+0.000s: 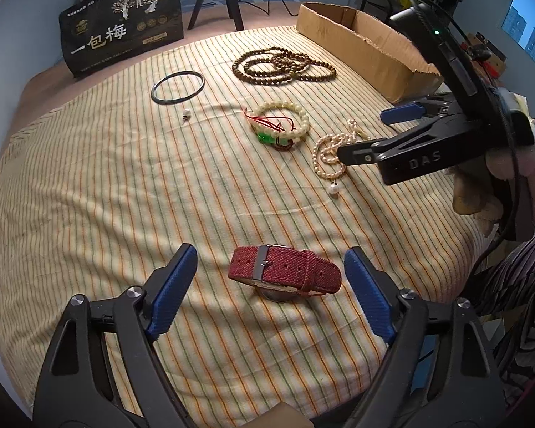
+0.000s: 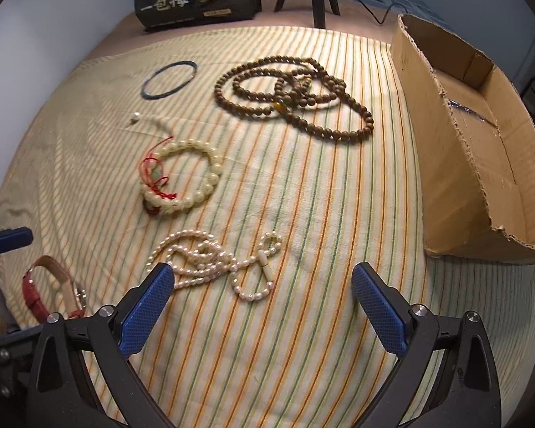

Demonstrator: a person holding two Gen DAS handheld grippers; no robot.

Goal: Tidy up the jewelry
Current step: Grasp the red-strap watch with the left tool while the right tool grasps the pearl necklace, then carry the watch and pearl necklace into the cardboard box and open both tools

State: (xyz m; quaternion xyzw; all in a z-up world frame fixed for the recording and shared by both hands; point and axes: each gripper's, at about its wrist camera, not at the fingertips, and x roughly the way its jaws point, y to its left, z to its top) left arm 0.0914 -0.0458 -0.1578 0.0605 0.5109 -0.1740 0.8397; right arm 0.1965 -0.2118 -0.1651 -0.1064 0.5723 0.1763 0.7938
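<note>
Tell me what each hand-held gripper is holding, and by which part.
Nothing is held. The left hand-held gripper is open around the red watch; the right hand-held gripper is open.

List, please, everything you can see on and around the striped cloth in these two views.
watch: one, red strap, near edge, between left claw's fingers
pearl necklace: one, white, ahead of right claw
bead bracelet: one, cream with red cord, mid cloth
wooden bead strand: one, brown, far side
bangle: one, dark, far left
loose pearl: one, white, near bangle
cardboard box: one, brown, right edge
black bag: one, behind cloth
left claw: open
right claw: open
</note>
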